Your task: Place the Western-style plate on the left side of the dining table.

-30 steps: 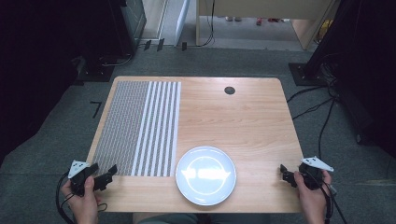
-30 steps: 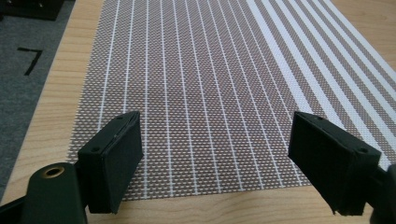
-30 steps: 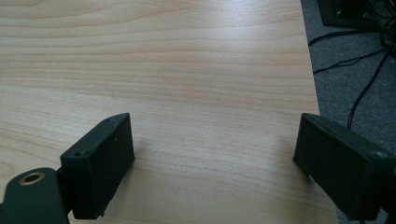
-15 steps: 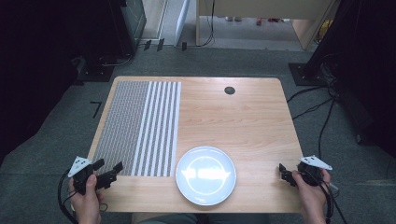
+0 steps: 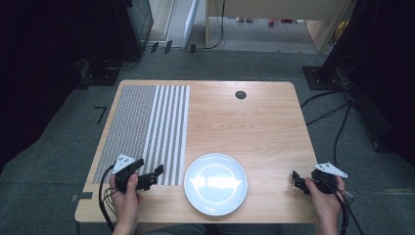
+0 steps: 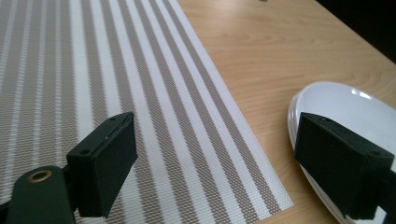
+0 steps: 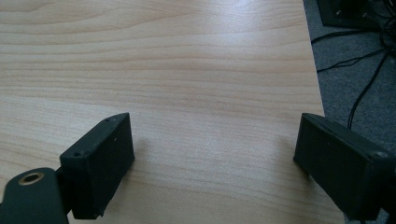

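1. Left gripper: I hold it over the near right corner of the striped placemat, pointing right toward the white plate. Its fingers are released, have just been widening, and have nothing between them.
2. In the left gripper view, the placemat's near right corner lies between the two fingers, and the plate's left rim sits just behind the right-hand finger.
3. White plate: it rests on the wooden desk at the near edge, around the middle, just right of the placemat and apart from it.
4. Right gripper: I hold it at the near right corner of the desk, well apart from the plate. Its fingers are released over bare wood.
5. A small dark round hole marks the far side of the desk.
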